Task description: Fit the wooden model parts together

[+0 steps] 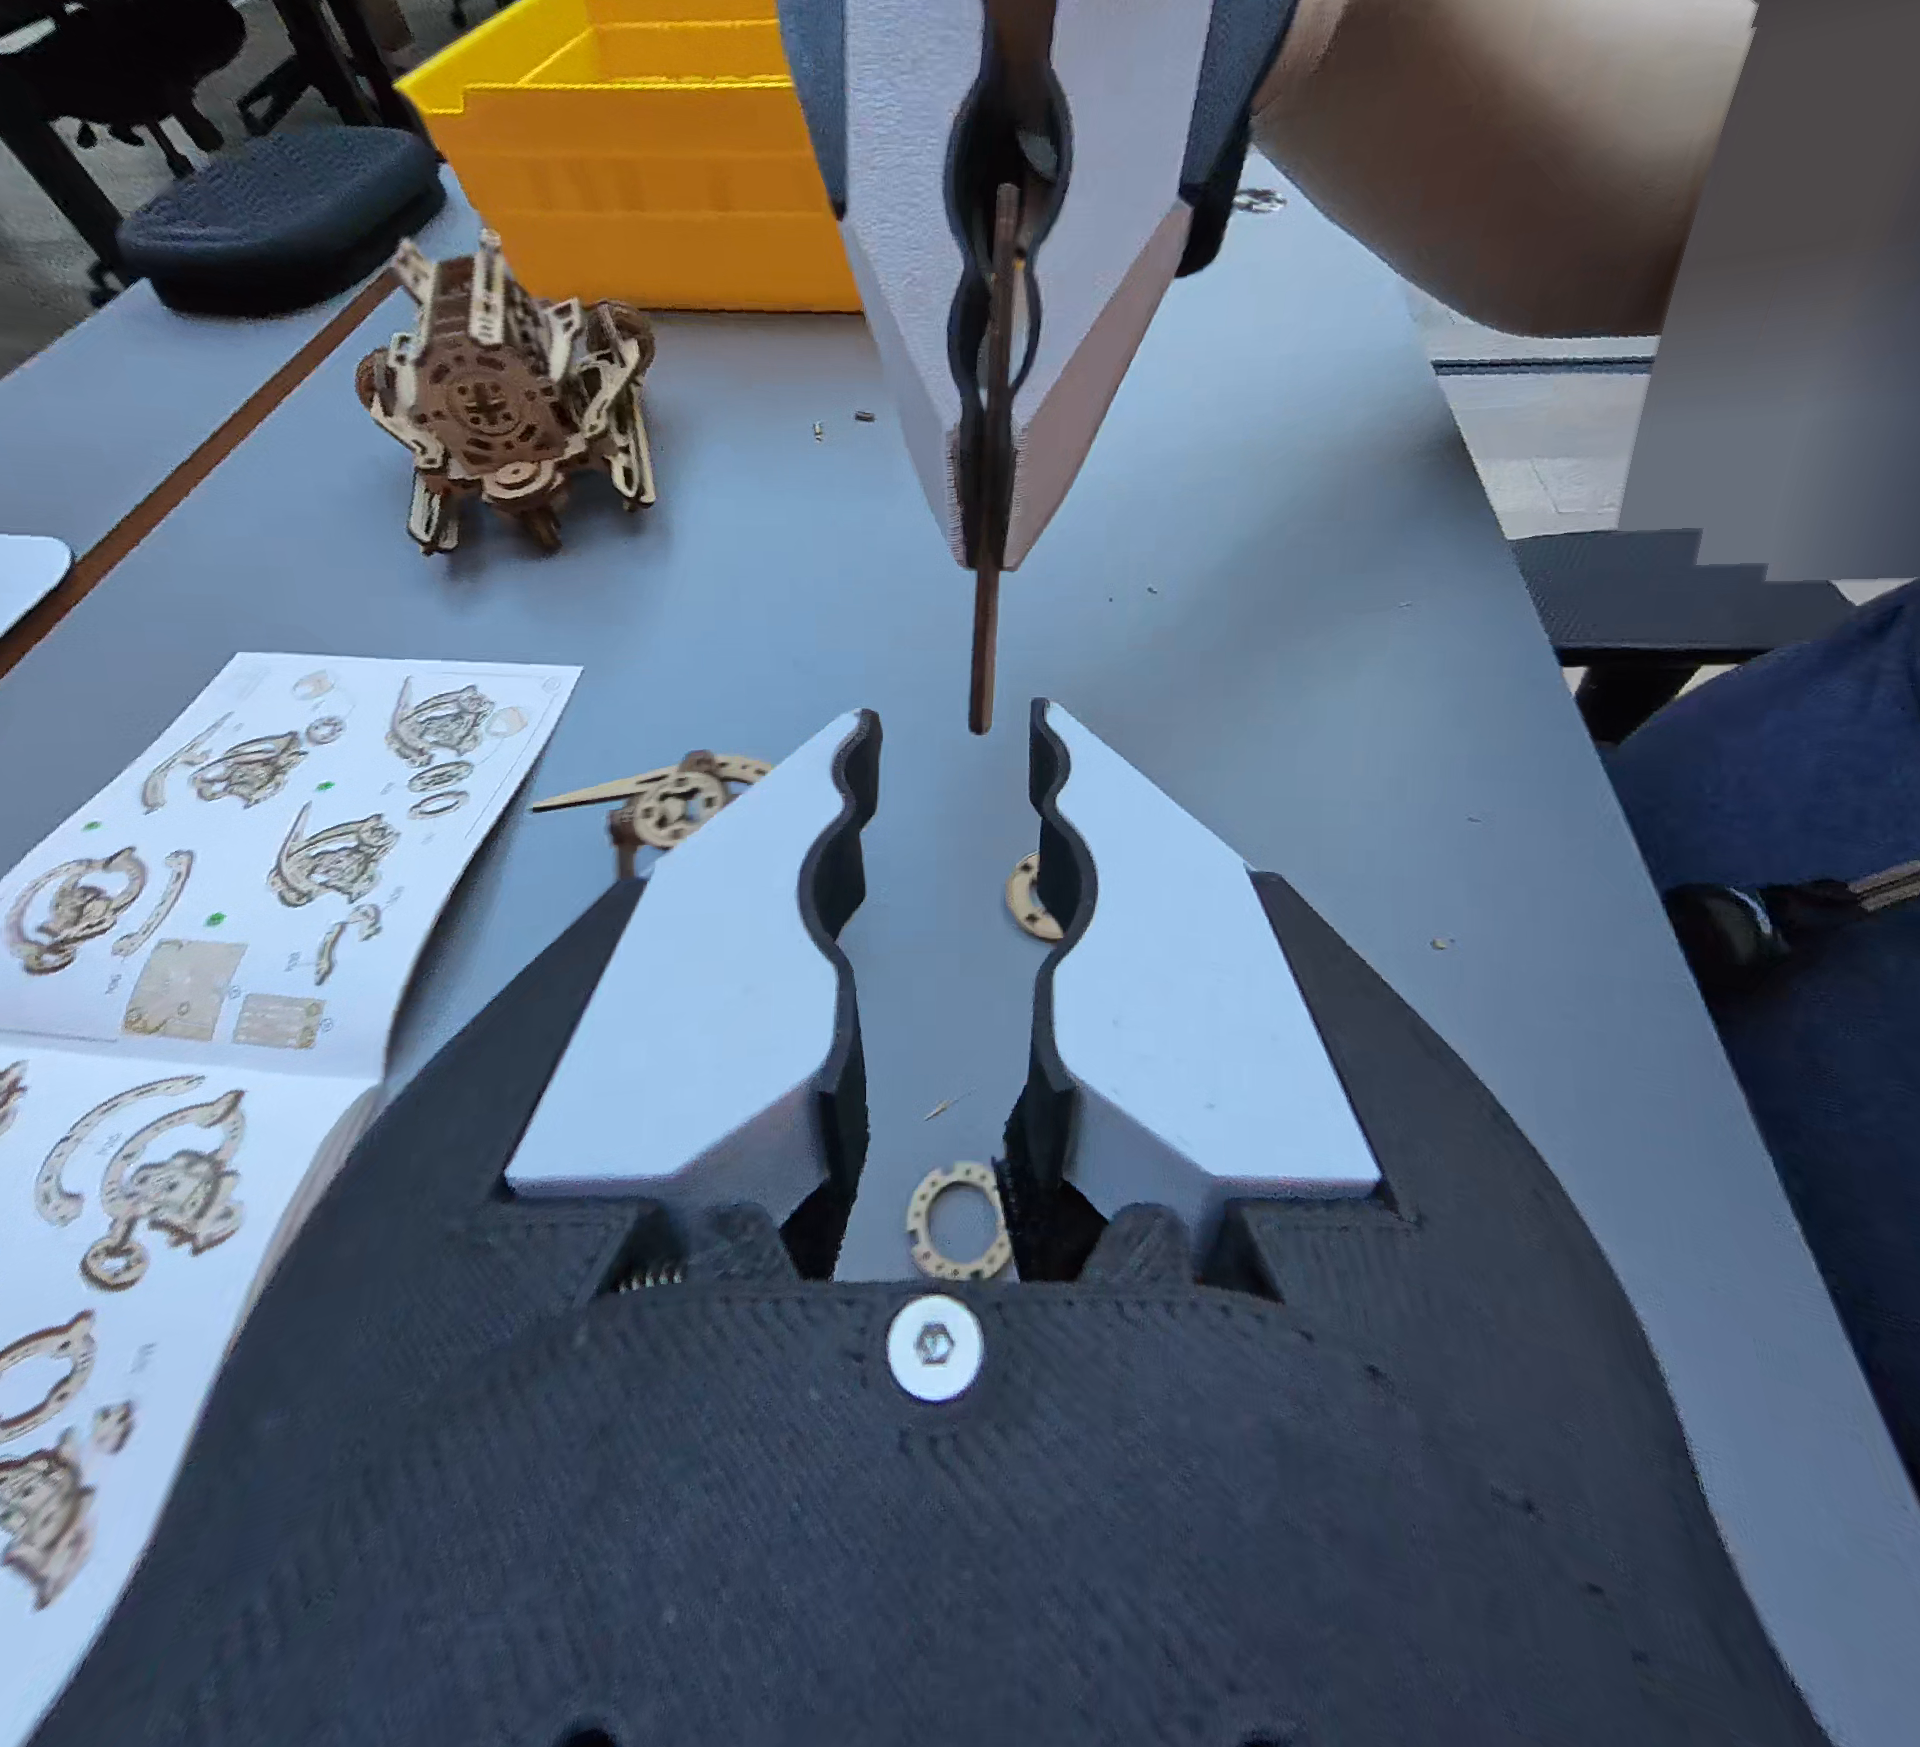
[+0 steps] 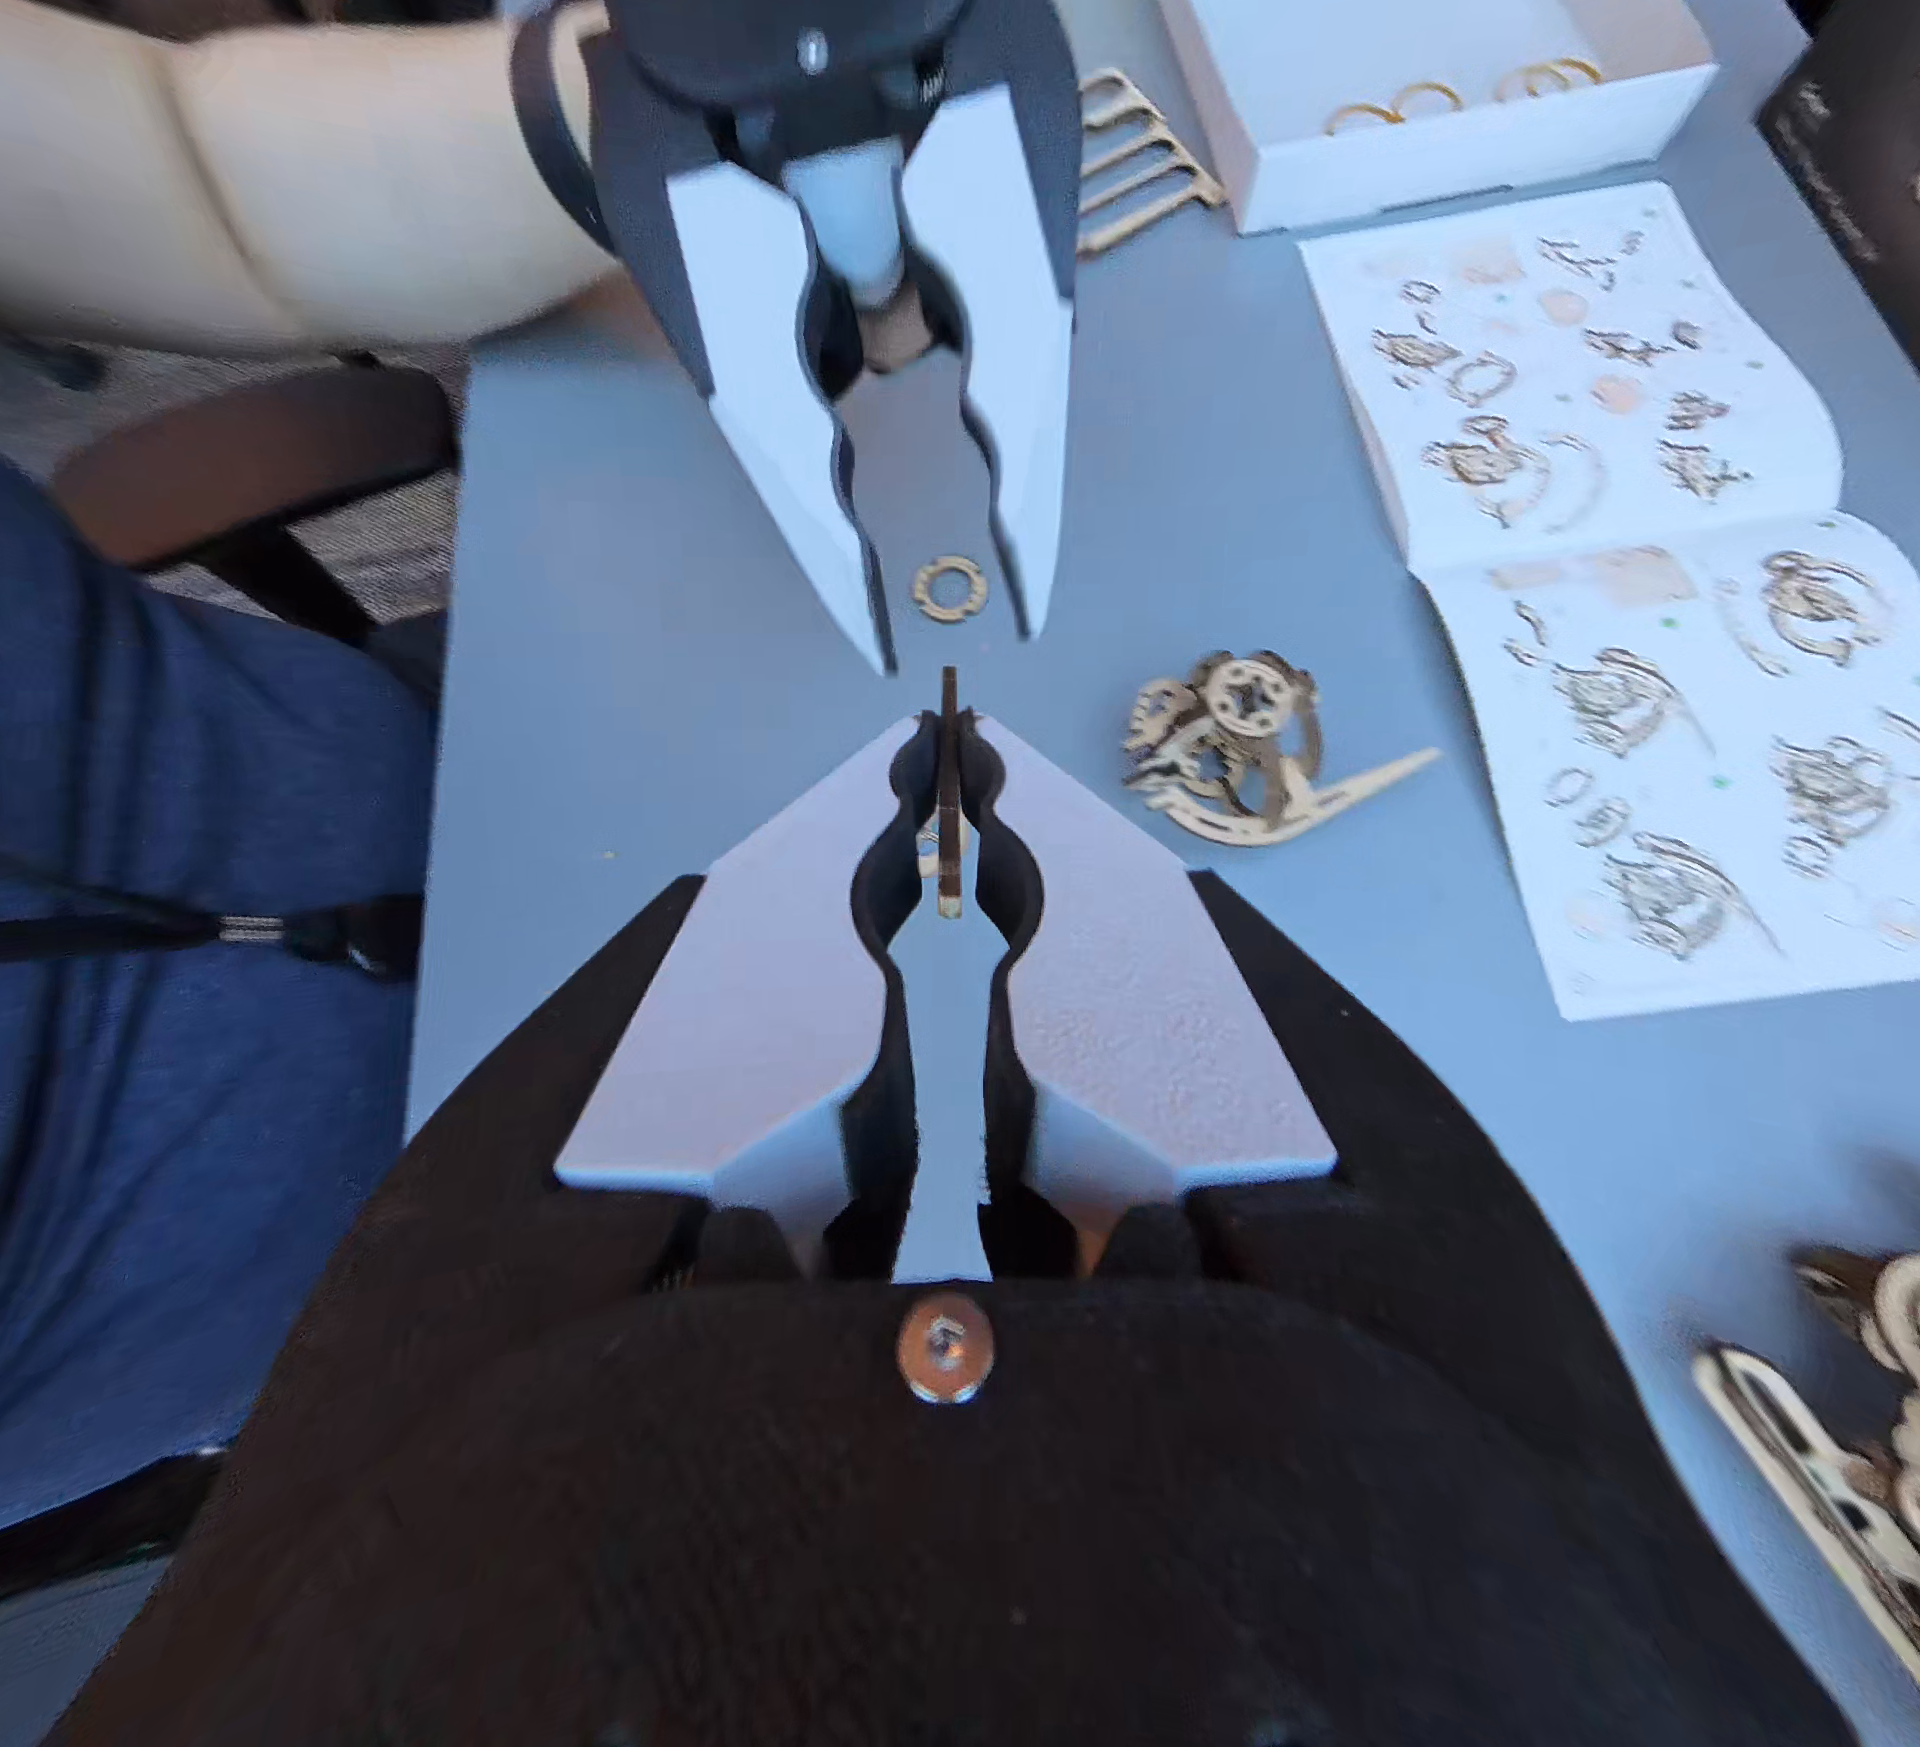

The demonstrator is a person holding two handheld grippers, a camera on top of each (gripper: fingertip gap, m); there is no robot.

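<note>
The grey desk [image 1: 1299, 554] carries everything, and it runs from the person's lap out to a yellow bin [image 1: 644, 170] at the far side. An open instruction booklet [image 1: 260, 866] lies flat on the desk, its pages showing drawings of wooden parts. A white cardboard box [image 2: 1455, 139] sits beyond the booklet in the right wrist view, with several small golden rings inside.

The left gripper [image 1: 956, 731] faces the right gripper [image 2: 948, 718] tip to tip above the middle of the desk. The left one's fingers [image 1: 727, 949] are spread apart with nothing between them. The right one's fingers [image 2: 790, 949] are clenched on a thin flat wooden piece [image 2: 948, 804], seen edge-on (so its outline cannot be made out), and its free end pokes out just past the tips, near the gap of the left fingers.

A built-up wooden model [image 1: 509, 409] stands on the desk close to the yellow bin. A smaller partial assembly [image 2: 1236, 752] with a round hub and a pointed arm lies between the grippers and the booklet. A stack of flat hooked pieces [image 2: 1132, 159] lies just beside the white box. A toothed wooden ring [image 2: 948, 594] lies on the desk beneath the left fingers, and a second ring [image 1: 1029, 897] lies near it, partly hidden.
</note>
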